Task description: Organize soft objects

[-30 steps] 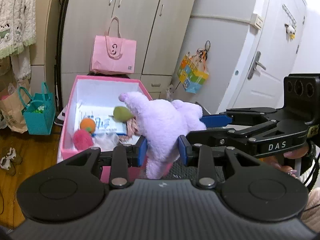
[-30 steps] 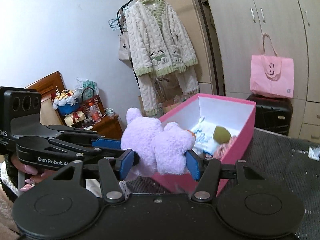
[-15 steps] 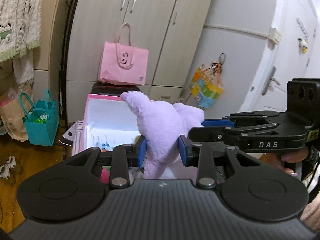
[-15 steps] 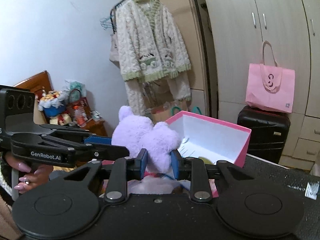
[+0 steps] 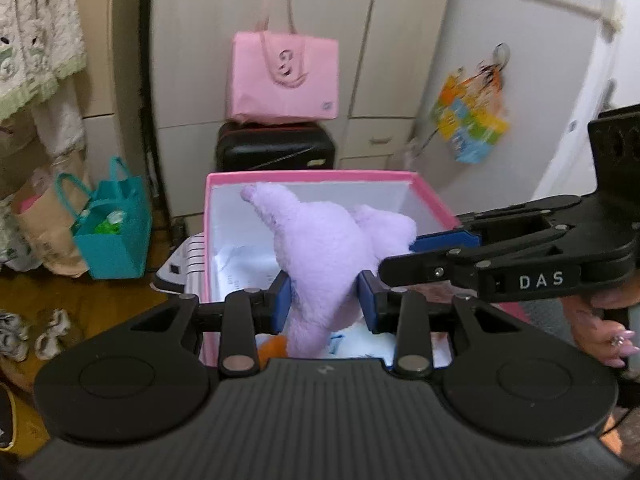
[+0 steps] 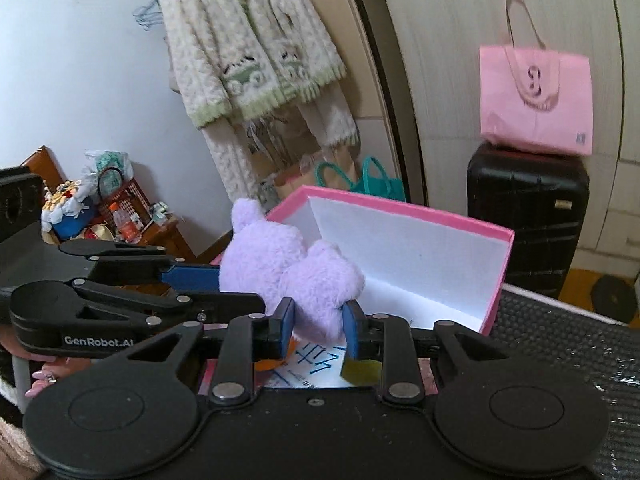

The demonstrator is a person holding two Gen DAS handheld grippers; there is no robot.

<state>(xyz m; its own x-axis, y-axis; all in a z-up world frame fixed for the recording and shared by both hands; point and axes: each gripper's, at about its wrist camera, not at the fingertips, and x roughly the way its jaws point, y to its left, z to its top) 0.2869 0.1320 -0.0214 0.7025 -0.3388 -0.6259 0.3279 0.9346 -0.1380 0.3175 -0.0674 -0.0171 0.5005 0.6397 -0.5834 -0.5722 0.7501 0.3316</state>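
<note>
A lilac plush toy [image 5: 320, 248] hangs over the open pink box [image 5: 312, 178] with white inner walls. My left gripper [image 5: 325, 306] is shut on the toy's lower part. My right gripper [image 6: 318, 326] is shut on another part of the same lilac plush toy [image 6: 296, 276], and it reaches in from the right in the left wrist view [image 5: 444, 240]. The pink box [image 6: 412, 216] lies below the toy. An orange soft ball [image 5: 272, 348] and an olive soft ball [image 6: 360, 370] show in the box under the fingers, partly hidden.
A pink tote bag [image 5: 284, 80] sits on a black suitcase [image 5: 276, 148] behind the box. A teal bag [image 5: 112, 232] stands on the wooden floor at left. A knitted cardigan [image 6: 248, 48] hangs on a rack. The box rests on a dark textured surface [image 6: 560, 344].
Both grippers carried the plush toy from beside the box's near edge to above its inside. The right gripper closed tight on the toy; the cameras now tilt down over the box.
</note>
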